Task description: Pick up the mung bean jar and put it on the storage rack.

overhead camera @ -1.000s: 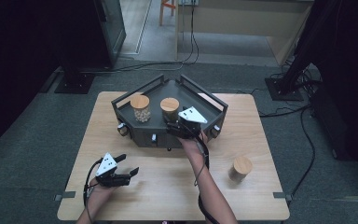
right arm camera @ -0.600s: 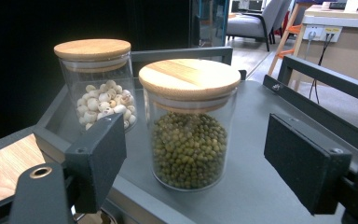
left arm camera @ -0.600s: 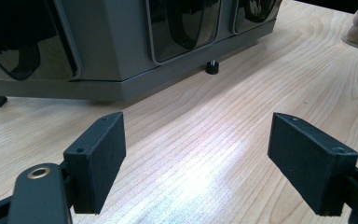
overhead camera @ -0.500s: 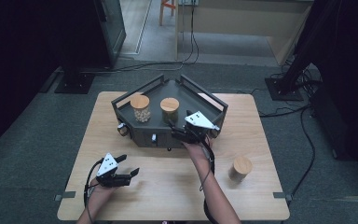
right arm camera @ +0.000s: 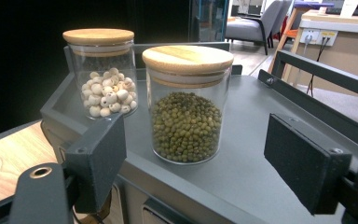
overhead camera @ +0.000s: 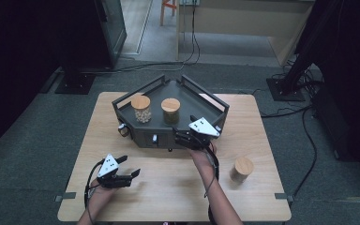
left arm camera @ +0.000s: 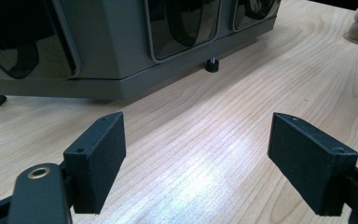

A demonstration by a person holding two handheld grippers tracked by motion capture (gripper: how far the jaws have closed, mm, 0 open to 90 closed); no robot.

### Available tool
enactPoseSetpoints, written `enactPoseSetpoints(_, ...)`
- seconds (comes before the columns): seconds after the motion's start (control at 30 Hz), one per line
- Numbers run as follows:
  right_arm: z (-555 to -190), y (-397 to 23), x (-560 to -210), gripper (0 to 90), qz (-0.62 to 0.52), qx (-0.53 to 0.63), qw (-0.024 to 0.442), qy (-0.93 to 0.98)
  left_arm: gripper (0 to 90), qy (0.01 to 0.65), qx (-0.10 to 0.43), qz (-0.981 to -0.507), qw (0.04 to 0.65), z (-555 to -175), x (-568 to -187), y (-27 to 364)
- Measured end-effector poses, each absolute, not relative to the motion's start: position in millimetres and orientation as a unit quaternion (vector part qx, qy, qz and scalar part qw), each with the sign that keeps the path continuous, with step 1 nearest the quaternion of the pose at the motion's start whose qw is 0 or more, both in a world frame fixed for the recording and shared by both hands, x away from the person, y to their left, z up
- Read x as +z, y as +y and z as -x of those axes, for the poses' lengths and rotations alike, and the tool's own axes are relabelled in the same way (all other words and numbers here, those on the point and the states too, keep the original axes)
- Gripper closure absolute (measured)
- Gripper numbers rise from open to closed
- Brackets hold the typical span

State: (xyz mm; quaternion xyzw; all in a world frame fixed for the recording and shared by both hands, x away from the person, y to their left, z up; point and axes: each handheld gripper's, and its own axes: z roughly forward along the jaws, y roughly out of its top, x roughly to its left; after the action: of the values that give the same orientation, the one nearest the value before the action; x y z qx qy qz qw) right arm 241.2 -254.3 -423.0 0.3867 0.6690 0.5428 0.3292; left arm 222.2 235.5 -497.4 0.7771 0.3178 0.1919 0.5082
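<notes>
The right gripper (overhead camera: 183, 137) is held at the front edge of the dark grey angular metal tray (overhead camera: 215, 101), its black jaws spread wide and empty. Between the jaws and a little beyond them, the glass jar of green beans with a round wooden lid (right arm camera: 186, 105) is seen standing upright on the tray floor. Just beside it stands a second lidded glass jar holding pale round seeds (right arm camera: 101, 74), apart from the first. A sideways advance could tip the green-bean jar or knock it against its neighbour, and a grip taken high, near the lid, could let the smooth glass slip. The left gripper (overhead camera: 124, 168) is rested low on the light wooden table (overhead camera: 168, 187), its jaws likewise apart. A third wooden-lidded jar (overhead camera: 241, 169) stands on the table to the right.
</notes>
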Motion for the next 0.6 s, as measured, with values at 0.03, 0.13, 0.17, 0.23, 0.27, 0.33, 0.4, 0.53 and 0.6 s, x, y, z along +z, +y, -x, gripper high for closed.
enactPoseSetpoints(0.03, -240, -255, -423, 20.6, -0.385, 0.543, 0.331, 0.669, 18.7, 0.318, 0.192, -0.777, 0.508, -222, -497, 235)
enactPoseSetpoints(0.13, -235, -256, -424, 20.6, -0.38, 0.542, 0.337, 0.669, 18.7, 0.318, 0.192, -0.778, 0.507, -222, -497, 235)
enactPoseSetpoints(0.17, -234, -257, -424, 20.6, -0.379, 0.541, 0.34, 0.67, 18.7, 0.318, 0.192, -0.777, 0.508, -222, -497, 235)
enactPoseSetpoints(0.23, -231, -257, -426, 20.6, -0.378, 0.538, 0.346, 0.669, 18.7, 0.318, 0.192, -0.777, 0.508, -221, -497, 235)
enactPoseSetpoints(0.27, -230, -258, -426, 20.6, -0.379, 0.538, 0.346, 0.668, 18.7, 0.317, 0.192, -0.778, 0.508, -221, -497, 235)
enactPoseSetpoints(0.33, -228, -260, -428, 20.6, -0.383, 0.541, 0.345, 0.664, 18.7, 0.317, 0.192, -0.778, 0.508, -221, -497, 235)
enactPoseSetpoints(0.4, -226, -262, -429, 20.6, -0.382, 0.541, 0.348, 0.663, 18.7, 0.317, 0.192, -0.778, 0.508, -221, -497, 235)
enactPoseSetpoints(0.53, -220, -265, -431, 21.3, -0.383, 0.539, 0.357, 0.66, 18.7, 0.319, 0.191, -0.777, 0.508, -221, -497, 236)
enactPoseSetpoints(0.6, -217, -267, -432, 21.7, -0.385, 0.54, 0.359, 0.656, 18.7, 0.319, 0.192, -0.777, 0.508, -221, -497, 236)
